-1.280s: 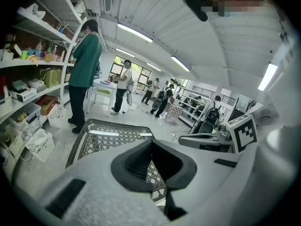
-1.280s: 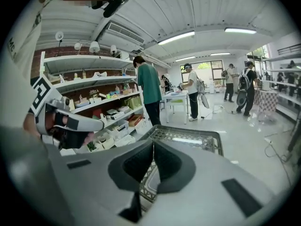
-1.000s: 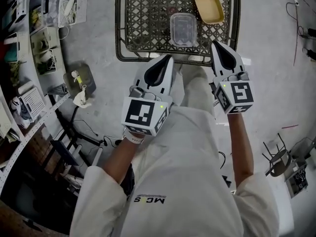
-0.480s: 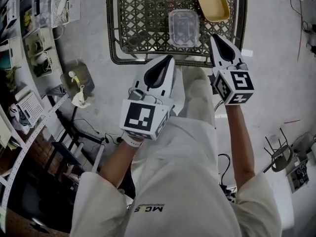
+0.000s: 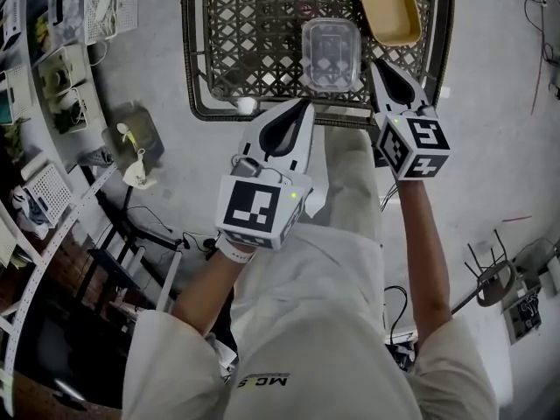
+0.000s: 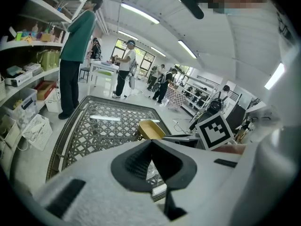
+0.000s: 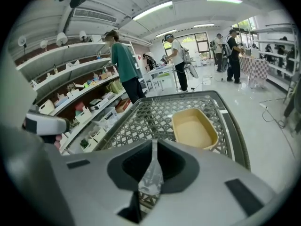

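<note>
Left gripper: The left gripper (image 5: 303, 108) sits at 6 o'clock in the head view. In its own view (image 6: 151, 143) the dark pads meet along one line and nothing is between them.

Right gripper: The right gripper (image 5: 377, 63) is at 3 o'clock of the left one. Its own view (image 7: 153, 146) shows the jaws parted by a narrow slit, wider than a second ago, and clamping nothing.

Clear box: The clear rectangular plastic box (image 5: 331, 55) lies just beside the right gripper's tip, at its 9 o'clock. A second ago it was farther ahead, so I judge it is now within that gripper's reach. The right gripper view catches it only as a glint (image 7: 151, 180) through the slit.

Yellow tray: The shallow yellow plastic tray (image 5: 388, 7) is at 1 o'clock of the box. Neither gripper view showed it earlier, but both do now (image 6: 150, 128) (image 7: 193, 128).

Lattice table: The dark metal lattice table (image 5: 245, 33) bears both the box and the tray. Only the head view shows a small white object (image 5: 247, 105) at its near rim.

Room beyond: Only the gripper views show the person in a green top (image 7: 123, 65) and the white shelves (image 7: 80, 86).
</note>
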Motion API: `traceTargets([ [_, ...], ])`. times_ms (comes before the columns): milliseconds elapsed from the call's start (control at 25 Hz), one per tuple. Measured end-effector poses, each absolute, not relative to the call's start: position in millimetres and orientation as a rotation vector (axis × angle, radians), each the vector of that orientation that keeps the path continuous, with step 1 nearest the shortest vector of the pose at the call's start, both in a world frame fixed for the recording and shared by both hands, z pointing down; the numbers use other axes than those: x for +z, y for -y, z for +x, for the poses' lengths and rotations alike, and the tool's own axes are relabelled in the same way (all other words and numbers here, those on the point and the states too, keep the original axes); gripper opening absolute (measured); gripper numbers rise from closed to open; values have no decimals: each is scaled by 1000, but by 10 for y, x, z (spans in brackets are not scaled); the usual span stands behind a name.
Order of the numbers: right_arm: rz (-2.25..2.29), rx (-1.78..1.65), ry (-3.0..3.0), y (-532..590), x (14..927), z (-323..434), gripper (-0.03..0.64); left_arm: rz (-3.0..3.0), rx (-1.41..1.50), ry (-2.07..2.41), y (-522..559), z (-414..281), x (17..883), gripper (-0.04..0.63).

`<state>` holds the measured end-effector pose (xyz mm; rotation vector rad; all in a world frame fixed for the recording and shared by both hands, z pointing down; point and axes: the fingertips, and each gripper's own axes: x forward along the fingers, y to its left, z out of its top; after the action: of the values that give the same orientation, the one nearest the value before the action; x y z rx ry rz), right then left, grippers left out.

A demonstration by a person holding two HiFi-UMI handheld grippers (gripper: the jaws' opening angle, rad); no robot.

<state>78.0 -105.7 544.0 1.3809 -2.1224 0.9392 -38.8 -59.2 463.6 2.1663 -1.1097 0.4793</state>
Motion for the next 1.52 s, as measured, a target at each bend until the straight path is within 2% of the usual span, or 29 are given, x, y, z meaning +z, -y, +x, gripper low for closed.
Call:
traceTargets([
  [1520,1250,1178,1878,1232,6682,805,48,2066,565,1089,775,-345,5236,21],
])
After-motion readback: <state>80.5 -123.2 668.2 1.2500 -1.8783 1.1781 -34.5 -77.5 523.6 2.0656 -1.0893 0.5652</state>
